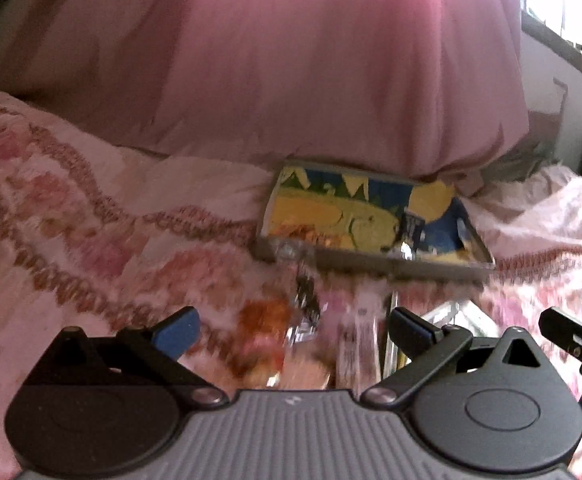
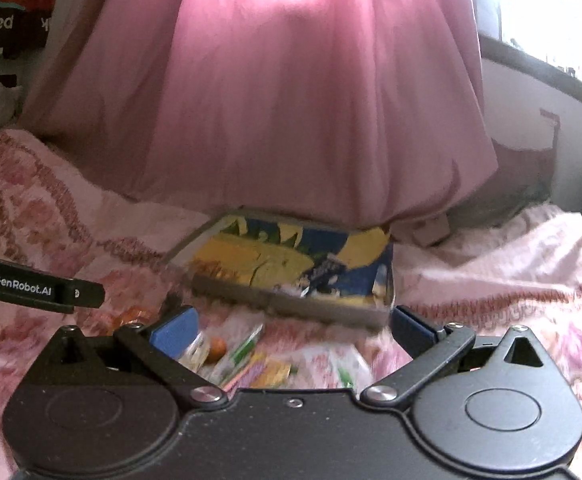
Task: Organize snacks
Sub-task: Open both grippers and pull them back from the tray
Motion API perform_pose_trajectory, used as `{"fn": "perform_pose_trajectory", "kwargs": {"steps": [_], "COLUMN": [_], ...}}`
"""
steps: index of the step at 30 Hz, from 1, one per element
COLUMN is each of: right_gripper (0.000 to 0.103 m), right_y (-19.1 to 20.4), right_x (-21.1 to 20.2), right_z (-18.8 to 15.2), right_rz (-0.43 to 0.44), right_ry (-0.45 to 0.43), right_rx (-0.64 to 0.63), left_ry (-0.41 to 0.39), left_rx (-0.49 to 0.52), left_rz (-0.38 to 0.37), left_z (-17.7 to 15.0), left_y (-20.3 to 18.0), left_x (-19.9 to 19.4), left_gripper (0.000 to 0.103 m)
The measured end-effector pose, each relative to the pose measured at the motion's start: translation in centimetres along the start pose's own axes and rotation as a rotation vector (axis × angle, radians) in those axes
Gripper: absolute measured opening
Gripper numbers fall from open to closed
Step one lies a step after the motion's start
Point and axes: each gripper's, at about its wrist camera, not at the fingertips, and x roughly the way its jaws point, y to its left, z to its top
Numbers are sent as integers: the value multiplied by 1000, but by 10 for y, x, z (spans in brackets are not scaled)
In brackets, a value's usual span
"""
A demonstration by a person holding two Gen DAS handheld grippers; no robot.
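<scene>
Snacks [image 2: 247,360]: blurred wrappers on bedspread [image 2: 491,264], labels unreadable.
Writing: "GenRobot.AI" on left gripper [image 1: 291,328].
Right gripper [image 2: 293,326]: jaws wide, empty, like left.

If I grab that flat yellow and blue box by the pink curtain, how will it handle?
The yellow and blue box looks like thin cardboard, so probably light and fairly stiff, though its low walls may flex under a pinch. Being wide and flat, it shouldn't roll or tip. It sits on a soft, rumpled floral bedspread, so pushing it may snag rather than slide.
</scene>
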Motion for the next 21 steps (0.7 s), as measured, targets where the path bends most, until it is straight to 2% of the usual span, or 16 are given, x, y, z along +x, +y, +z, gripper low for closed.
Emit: {"fn": "perform_pose_trajectory", "kwargs": {"steps": [5,8,15,21], "right_gripper": [102,102,102,102], "right_y": [-2,-5,-5,0], "right_x": [-21,-29,-24,-23], "right_z": [-12,-16,-25,-27], "right_rz": [10,2,4,22], "right_ry": [38,63,194,207], "right_rx": [55,84,113,91], "left_ry": [29,28,52,80], "left_rx": [41,53,43,21], "left_rz": [32,27,34,31], "left_z": [-26,-36,-49,-55], "left_y": [-3,-7,-9,-6], "left_x": [-24,-36,-50,-52], "left_gripper": [103,103,103,103]}}
